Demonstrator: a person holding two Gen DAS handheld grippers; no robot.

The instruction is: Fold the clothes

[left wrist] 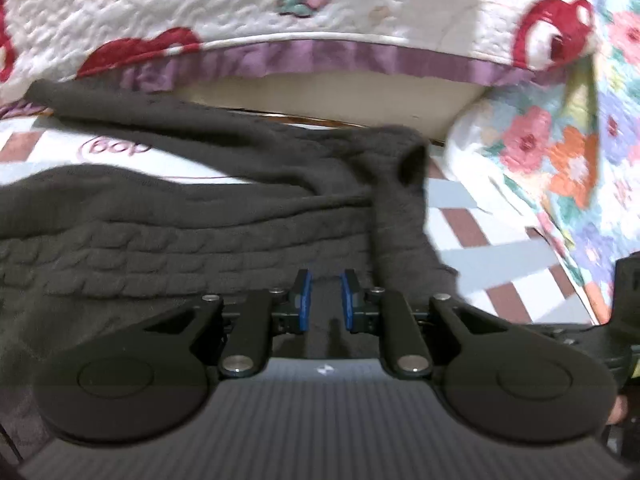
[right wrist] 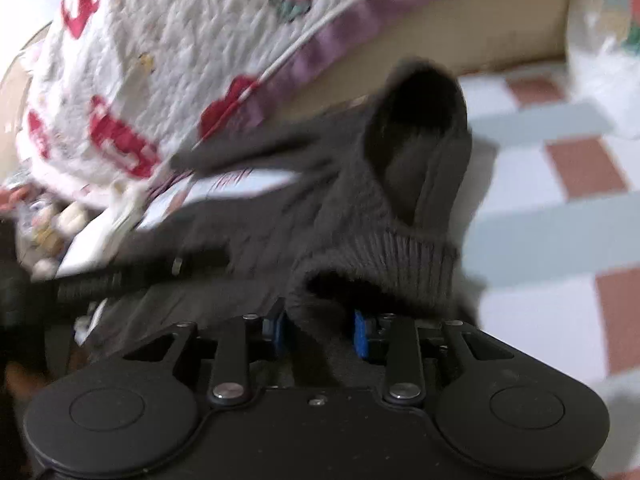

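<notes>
A dark grey cable-knit sweater (left wrist: 192, 240) lies spread on the checked bed sheet (left wrist: 480, 264), one sleeve stretched toward the far left. My left gripper (left wrist: 326, 296) hovers low over its body; the blue pads (left wrist: 306, 298) stand apart and only flat knit shows in the gap. In the right wrist view my right gripper (right wrist: 320, 334) is shut on a bunched ribbed edge of the sweater (right wrist: 392, 252), which rises between the blue pads (right wrist: 362, 332) and stands up with a dark opening at the top.
A white quilt (left wrist: 200, 4) with red patches and a purple border is piled at the back. A floral blanket (left wrist: 560, 148) lies to the right. A black ribbed handle (right wrist: 132, 274) crosses the left of the right wrist view, with small clutter beyond.
</notes>
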